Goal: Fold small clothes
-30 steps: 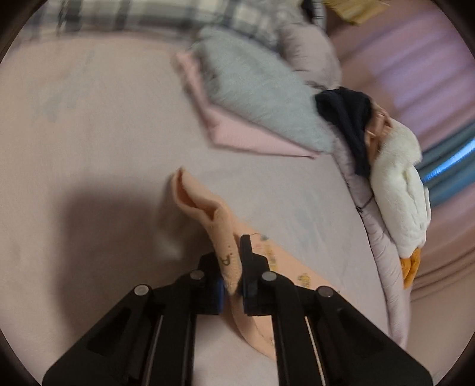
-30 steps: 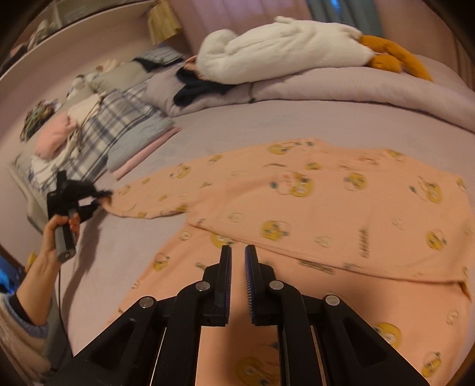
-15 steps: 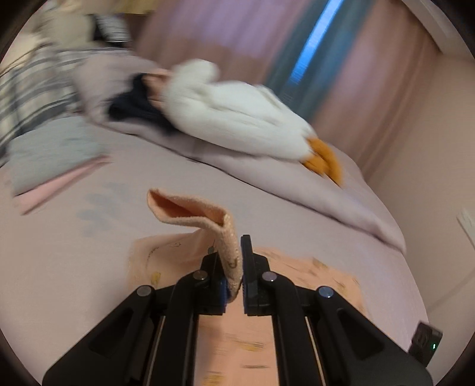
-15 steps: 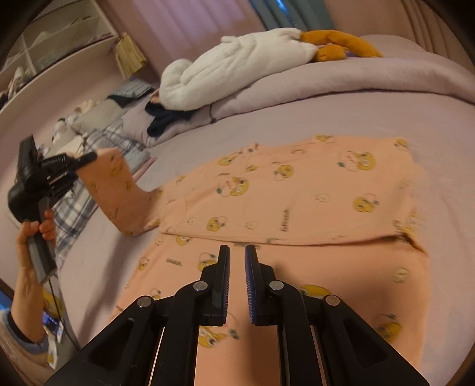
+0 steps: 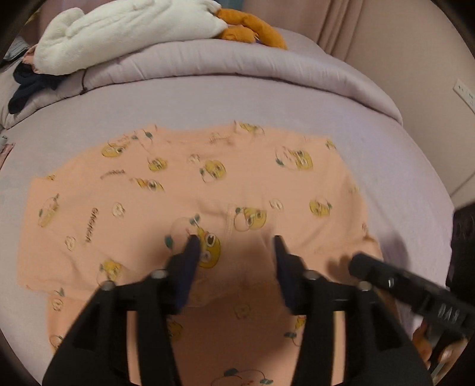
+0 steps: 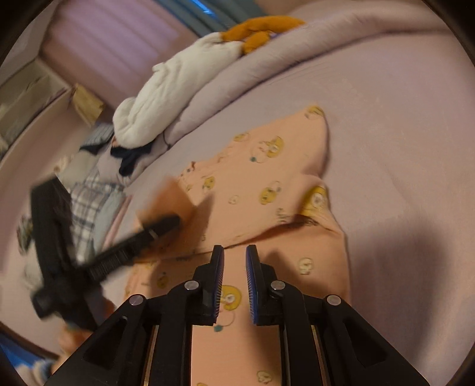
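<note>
A peach garment [image 5: 184, 193] printed with yellow cartoon birds lies spread on the lilac bed sheet, with one part folded over itself. It also shows in the right wrist view [image 6: 261, 190]. My left gripper [image 5: 234, 246] is open and empty, just above the garment's middle. My right gripper [image 6: 234, 258] is open and empty, low over the garment's lower layer near the fold edge. The left gripper shows in the right wrist view [image 6: 160, 225] at the left over the cloth. The right gripper's finger shows in the left wrist view [image 5: 386, 276] at the right.
A rolled lilac duvet [image 5: 237, 65] runs along the bed's far side with a white and orange plush duck [image 5: 127, 26] and dark clothes [image 5: 26, 86] on it. Folded plaid and grey clothes [image 6: 95, 202] lie at the left. A wall [image 5: 400, 44] stands behind.
My left gripper carried the garment's sleeve over onto the body, let it go and opened. My right gripper opened a little and tilted over the cloth.
</note>
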A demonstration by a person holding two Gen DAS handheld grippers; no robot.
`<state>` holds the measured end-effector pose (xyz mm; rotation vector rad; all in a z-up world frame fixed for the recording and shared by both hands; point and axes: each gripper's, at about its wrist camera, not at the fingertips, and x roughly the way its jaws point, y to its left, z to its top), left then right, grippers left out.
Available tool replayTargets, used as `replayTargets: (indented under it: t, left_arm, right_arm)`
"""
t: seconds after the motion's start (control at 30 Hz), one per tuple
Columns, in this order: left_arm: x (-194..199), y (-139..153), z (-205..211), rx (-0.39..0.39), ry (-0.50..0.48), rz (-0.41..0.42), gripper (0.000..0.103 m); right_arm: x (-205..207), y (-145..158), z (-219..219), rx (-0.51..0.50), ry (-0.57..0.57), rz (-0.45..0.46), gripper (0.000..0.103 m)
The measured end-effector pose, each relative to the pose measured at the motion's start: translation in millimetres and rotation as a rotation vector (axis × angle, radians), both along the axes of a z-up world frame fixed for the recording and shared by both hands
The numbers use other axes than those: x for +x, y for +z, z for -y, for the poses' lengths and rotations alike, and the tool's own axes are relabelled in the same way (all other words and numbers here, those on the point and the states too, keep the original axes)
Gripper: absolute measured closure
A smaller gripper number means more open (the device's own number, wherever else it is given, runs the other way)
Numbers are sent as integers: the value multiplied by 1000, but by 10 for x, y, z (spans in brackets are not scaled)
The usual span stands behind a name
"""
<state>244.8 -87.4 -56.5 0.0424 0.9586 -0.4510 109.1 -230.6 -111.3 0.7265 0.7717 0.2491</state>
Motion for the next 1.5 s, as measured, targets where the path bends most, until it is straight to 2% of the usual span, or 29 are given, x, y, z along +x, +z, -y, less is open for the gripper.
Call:
replayTargets:
  t: [0.1,0.2,0.3,0.5,0.57,0.67,0.77,0.8,0.83,0.87,1.03,1.2,1.3,1.43,1.5]
  left_arm:
    - [-110,66,-38,10,-40,34,38]
    - [-254,147,-191,-20,-50,53,37]
    - [-423,123,-417,-53,-13,45,36]
    - [-581,16,-1001,-57,99,24,36]
    - [-651,-28,-1193,-52,132,21,36]
    - [-713,-71,-1407,-56,171,19,36]
    - [-770,-111,-1564,-84,203,4,36]
    - [-784,-112,-1584,-94,210,1,36]
    - [-795,-121,-1617,-103,216,-5,36]
    - [-810,-128,-1647,-109,223,-9,36]
    - [-837,-100,-1776,-121,241,1,36]
    - [-818,-116,-1810,-136,253,-5,36]
    - [-819,-151,-1782,-135,246,-13,36]
    - [-801,-180,-1736,-128,238,-25,36]
    - [-785,-167,-1720,-128,231,-26,36]
  right_arm:
    - [61,-54,-3,63,8,-7,79]
    - [112,-42,-72,114,31,6,77]
    - [197,-11,-189,163,78,28,75]
    - [452,-96,-420,179,140,-56,73]
    - [516,-119,-518,153,149,-98,73]
    - [534,-112,-583,168,172,-97,73]
    - [578,-79,-637,129,168,-99,74]
    - [608,-62,-651,110,162,-101,78]
    - [620,-51,-648,92,157,-99,94]
    - [630,-29,-651,63,147,-100,97]
    - [573,313,-487,-34,97,-12,97]
    - [444,559,-48,-114,19,38,97]
    - [418,464,186,-146,-35,4,97]
    - [529,80,306,-172,-37,-152,97]
    - [530,29,333,-194,-52,-170,97]
